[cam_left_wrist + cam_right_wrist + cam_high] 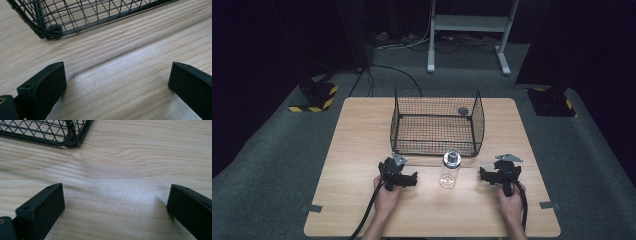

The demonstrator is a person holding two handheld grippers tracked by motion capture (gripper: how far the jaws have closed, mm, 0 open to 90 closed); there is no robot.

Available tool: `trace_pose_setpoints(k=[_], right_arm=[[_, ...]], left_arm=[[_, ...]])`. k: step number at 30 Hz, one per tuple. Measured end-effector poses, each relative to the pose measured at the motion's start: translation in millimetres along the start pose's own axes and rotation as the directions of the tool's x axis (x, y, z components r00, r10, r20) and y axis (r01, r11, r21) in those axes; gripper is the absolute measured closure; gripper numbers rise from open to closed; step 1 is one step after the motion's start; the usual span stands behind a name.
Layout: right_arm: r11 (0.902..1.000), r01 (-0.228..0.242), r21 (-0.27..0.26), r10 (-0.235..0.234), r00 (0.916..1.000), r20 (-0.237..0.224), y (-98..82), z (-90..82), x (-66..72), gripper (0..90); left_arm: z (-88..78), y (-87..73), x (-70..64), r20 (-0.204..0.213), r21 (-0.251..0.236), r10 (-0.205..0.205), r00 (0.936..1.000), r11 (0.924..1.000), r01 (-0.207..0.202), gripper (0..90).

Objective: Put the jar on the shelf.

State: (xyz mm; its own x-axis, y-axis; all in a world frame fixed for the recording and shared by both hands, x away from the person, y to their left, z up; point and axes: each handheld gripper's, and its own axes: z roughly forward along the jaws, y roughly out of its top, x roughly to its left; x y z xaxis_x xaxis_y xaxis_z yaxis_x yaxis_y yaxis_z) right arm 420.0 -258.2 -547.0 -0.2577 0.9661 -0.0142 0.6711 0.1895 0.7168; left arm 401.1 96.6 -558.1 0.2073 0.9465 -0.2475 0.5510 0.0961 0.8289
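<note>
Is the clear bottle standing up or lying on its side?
Upright: the clear bottle stands on the table before the wire basket, cap up, between both hand-held grippers.

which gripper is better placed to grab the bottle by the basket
Probably left: the left gripper sits a little nearer the bottle than the right gripper. Both stand open with nothing between them.

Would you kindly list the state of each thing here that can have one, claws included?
Left claw: open, nothing between its jaws, low over the table.
Right claw: open, nothing between its jaws.
Clear bottle: upright, capped, standing between the two claws, untouched.
Wire basket: upright, open-topped, a small round dark thing at its far right.
</note>
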Motion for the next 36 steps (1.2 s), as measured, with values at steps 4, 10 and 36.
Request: trace_pose_setpoints(k=[4,10,36], right_arm=[[1.0,0.001,0.0,-0.001,1.0,0.0,0.1,0.1,-0.1,0.6],[1.0,0.0,0.0,0.0,1.0,0.0,0.1,0.1,-0.1,0.6],[0.9999,0.002,-0.013,-0.003,0.9965,-0.083,-1.9,-22.8,0.3,0.9]], left_arm=[[0.0,0.0,0.0,0.0,0.0,0.001,1.0,1.0,-0.001,1.7],[0.0,0.1,0.1,0.0,0.001,0.001,1.0,1.0,-0.001,1.7],[0.0,0.1,0.0,0.0,0.001,0.001,1.0,1.0,-0.001,1.7]])
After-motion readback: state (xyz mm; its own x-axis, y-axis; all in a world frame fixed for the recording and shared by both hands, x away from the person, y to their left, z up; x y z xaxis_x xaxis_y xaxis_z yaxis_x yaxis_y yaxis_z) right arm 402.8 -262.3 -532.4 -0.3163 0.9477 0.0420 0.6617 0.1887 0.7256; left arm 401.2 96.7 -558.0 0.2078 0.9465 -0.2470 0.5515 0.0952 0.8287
